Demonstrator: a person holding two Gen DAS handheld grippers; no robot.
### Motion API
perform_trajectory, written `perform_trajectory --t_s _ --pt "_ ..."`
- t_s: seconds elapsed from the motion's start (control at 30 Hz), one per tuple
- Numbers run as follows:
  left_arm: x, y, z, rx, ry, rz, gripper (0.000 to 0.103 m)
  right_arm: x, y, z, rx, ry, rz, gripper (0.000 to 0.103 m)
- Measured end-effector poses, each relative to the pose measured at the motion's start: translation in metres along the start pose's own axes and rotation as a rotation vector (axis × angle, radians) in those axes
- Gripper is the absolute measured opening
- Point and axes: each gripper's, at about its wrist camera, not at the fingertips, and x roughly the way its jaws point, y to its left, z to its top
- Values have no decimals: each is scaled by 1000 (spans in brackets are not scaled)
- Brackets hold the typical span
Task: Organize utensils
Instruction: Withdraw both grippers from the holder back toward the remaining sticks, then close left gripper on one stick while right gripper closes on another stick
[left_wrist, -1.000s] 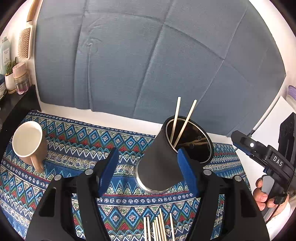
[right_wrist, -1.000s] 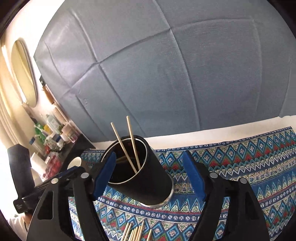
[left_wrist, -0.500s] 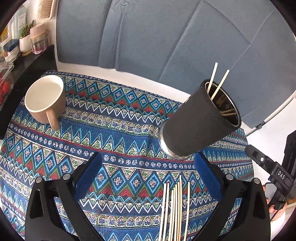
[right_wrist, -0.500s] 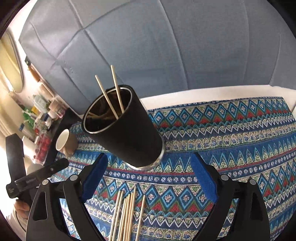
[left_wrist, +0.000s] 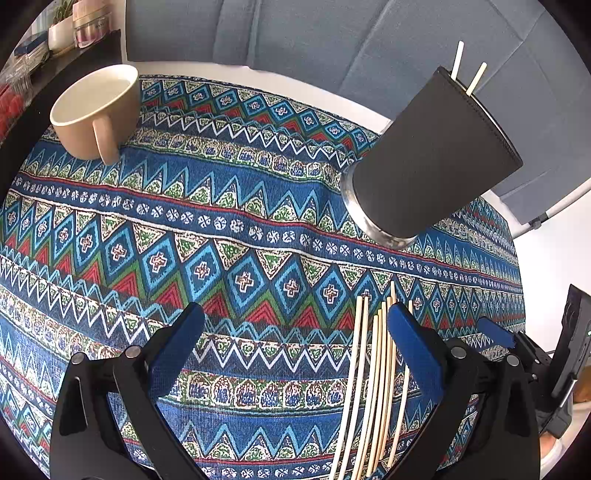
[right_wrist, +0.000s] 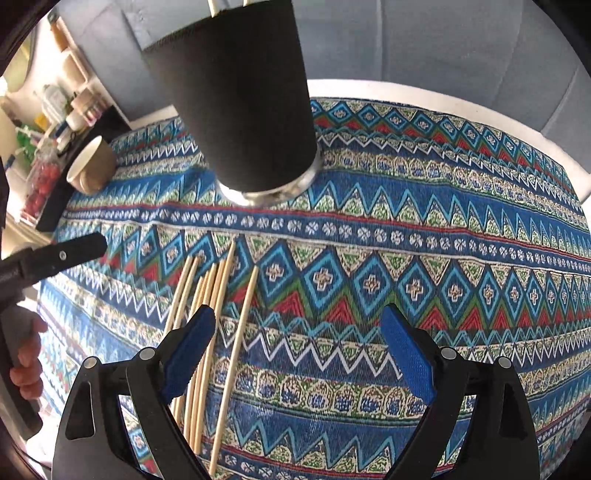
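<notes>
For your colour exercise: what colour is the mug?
Beige mug, clearest in the left wrist view.

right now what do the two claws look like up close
Both match: the left claw and the right claw each have two glossy black plastic arms with triangular cut-outs and round silver rivets, ending in textured blue pads. Seen from the other camera, each has a black handle; the right one shows a small green light. A bare hand holds the left handle; no sleeve shows.

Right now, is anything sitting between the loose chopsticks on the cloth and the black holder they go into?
Nothing visible. Only bare patterned cloth lies between the loose chopsticks and the black holder, and the beige mug stands well off to the side. Both grippers hang open above the cloth, neither holding anything.
</notes>
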Motion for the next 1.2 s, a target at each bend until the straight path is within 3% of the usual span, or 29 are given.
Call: perform_trajectory --t_s 0.3,0.5,0.77,1.2 --pt "7 -5 -21 35 66 -12 97 26 12 -34 -36 94 -18 86" --pt "11 -9 -33 58 76 13 97 29 23 -36 -106 98 -105 87" --pt "29 -17 -45 71 127 45 97 31 20 -36 -64 97 -113 91" --pt "55 -52 -54 206 171 155 97 18 -11 -53 -51 79 -113 95"
